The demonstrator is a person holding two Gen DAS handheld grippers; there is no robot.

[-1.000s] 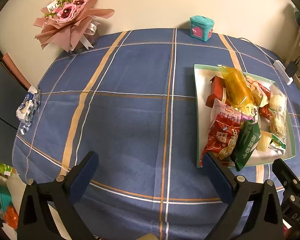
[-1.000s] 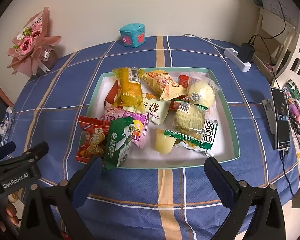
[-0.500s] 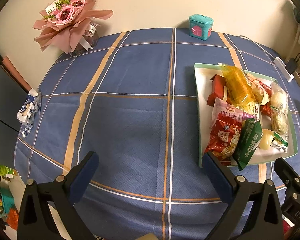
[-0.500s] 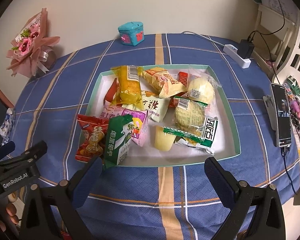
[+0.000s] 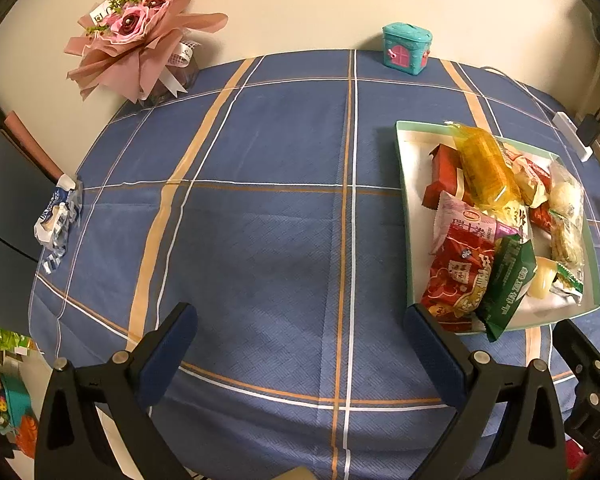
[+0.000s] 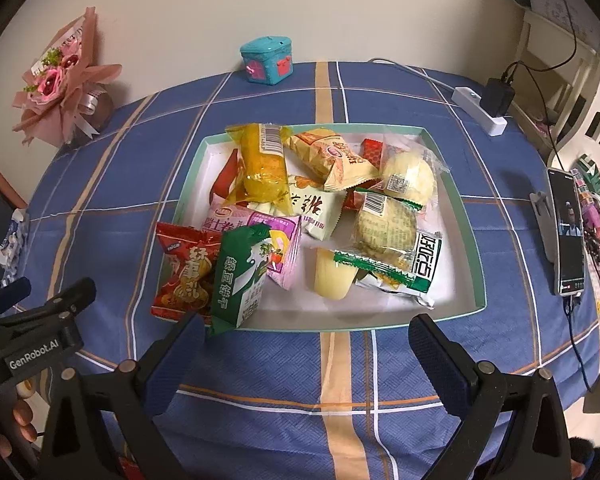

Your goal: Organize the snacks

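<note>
A white tray with a mint-green rim (image 6: 466, 236) (image 5: 403, 184) holds several wrapped snacks. Among them are a yellow cake pack (image 6: 262, 164) (image 5: 486, 168), a red packet (image 6: 182, 276) (image 5: 458, 276), a green packet (image 6: 242, 280) (image 5: 508, 284) and a pink packet (image 6: 260, 224). The red and green packets overhang the tray's near left corner. My right gripper (image 6: 306, 348) is open just in front of the tray, holding nothing. My left gripper (image 5: 300, 344) is open over bare tablecloth left of the tray, also with nothing in it.
The table wears a blue plaid cloth (image 5: 260, 220). At the back stand a pink flower bouquet (image 5: 140, 36) and a teal toy house (image 5: 406, 48). A crumpled wrapper (image 5: 58, 220) lies at the left edge. A phone (image 6: 568, 232) and a power strip (image 6: 478, 110) sit to the right.
Both grippers have drifted slightly; the tray sits a little higher and farther in each view. Both stay open, and no snack has moved.
</note>
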